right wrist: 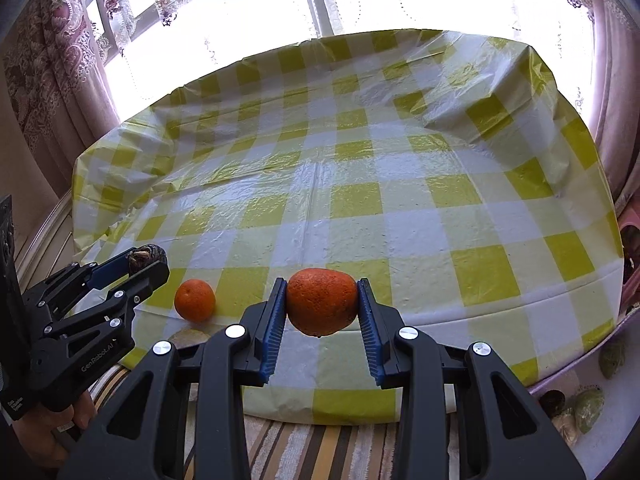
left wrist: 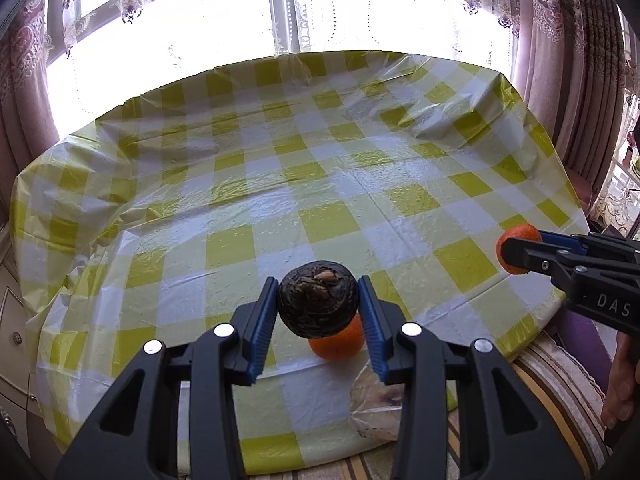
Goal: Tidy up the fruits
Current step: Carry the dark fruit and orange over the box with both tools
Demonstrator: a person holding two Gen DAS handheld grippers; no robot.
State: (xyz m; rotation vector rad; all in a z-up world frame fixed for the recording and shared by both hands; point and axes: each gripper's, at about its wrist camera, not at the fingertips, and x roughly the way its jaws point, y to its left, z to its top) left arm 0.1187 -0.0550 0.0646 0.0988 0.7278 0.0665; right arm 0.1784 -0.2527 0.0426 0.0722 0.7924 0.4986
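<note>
My left gripper [left wrist: 318, 306] is shut on a dark brown, rough, round fruit [left wrist: 317, 304], held above the near edge of the table. A small orange [left wrist: 338, 342] lies on the cloth just below and behind it; it also shows in the right wrist view [right wrist: 195, 300]. My right gripper [right wrist: 322, 304] is shut on a larger orange [right wrist: 322, 302], held above the near edge. In the left wrist view the right gripper [left wrist: 516, 254] and its orange [left wrist: 520, 234] are at the far right. In the right wrist view the left gripper [right wrist: 146, 262] is at the left.
The table wears a yellow-and-white checked plastic cloth [right wrist: 360, 184]. A clear plastic bag [left wrist: 378, 410] hangs at the near edge. Several greenish and dark fruits [right wrist: 588, 404] lie low at the right, off the table. Window and curtains [left wrist: 24, 60] stand behind. A striped cloth [right wrist: 320, 452] lies below.
</note>
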